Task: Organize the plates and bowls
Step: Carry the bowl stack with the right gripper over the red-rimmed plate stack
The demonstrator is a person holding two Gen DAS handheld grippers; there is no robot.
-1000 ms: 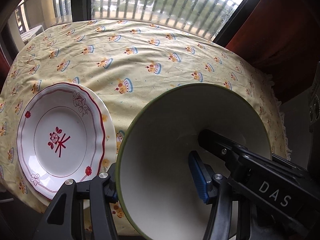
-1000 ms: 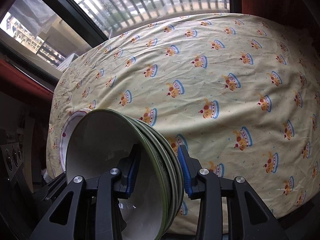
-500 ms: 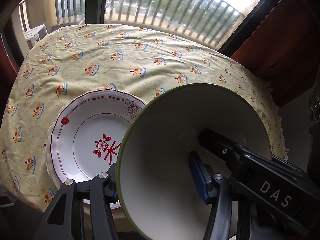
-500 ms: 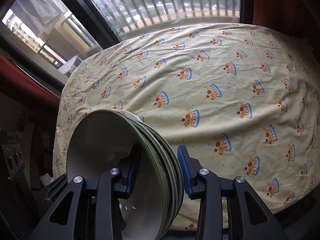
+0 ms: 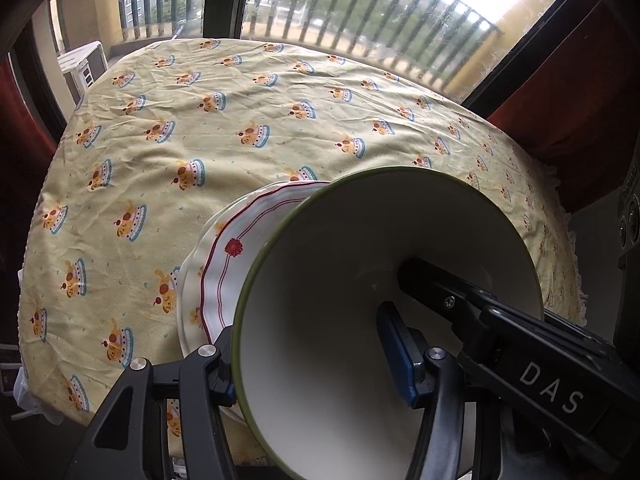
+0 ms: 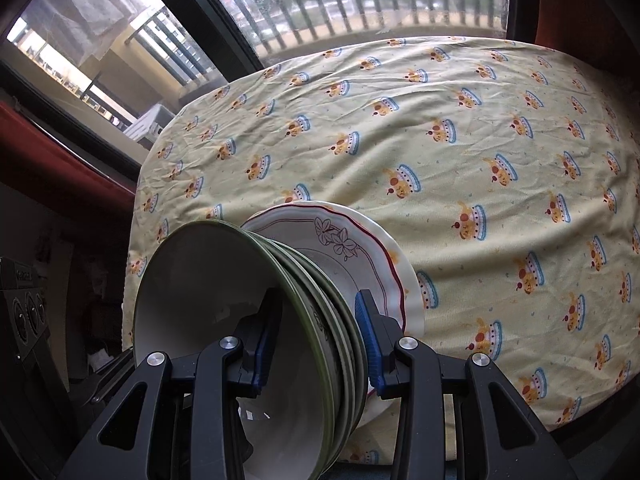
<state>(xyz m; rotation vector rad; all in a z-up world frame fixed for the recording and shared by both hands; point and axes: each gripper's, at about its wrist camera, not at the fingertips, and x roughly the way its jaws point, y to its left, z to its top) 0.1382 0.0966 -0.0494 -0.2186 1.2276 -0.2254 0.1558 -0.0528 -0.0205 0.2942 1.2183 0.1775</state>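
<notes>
1. Tablecloth (image 5: 248, 92): creased matt woven cloth, printed
2. Stack of bowls (image 6: 224, 280): smooth glazed ceramic, green rims, satin sheen
3. Plate (image 6: 340, 248): glossy white ceramic, red line
4. Right gripper (image 6: 320, 340): matt black plastic, blue pads, metal pins

Legible text: "DAS", white capitals, printed on the black body of the right tongs (image 5: 404, 272) where it reaches into the bowl stack, lower right of the left wrist view. No other lettering, brand, number or sign readable in either view. Red mark at the centre of the plate hidden behind the bowls; only a red flower emblem visible on the plate rim (image 5: 234, 247), no characters. Cake motifs on the desk cloth (image 6: 480, 152) carry no lettering. Panel with round dials (image 6: 24, 304) at the left edge of the right wrist view: a top label strip too dark and small to read.
</notes>
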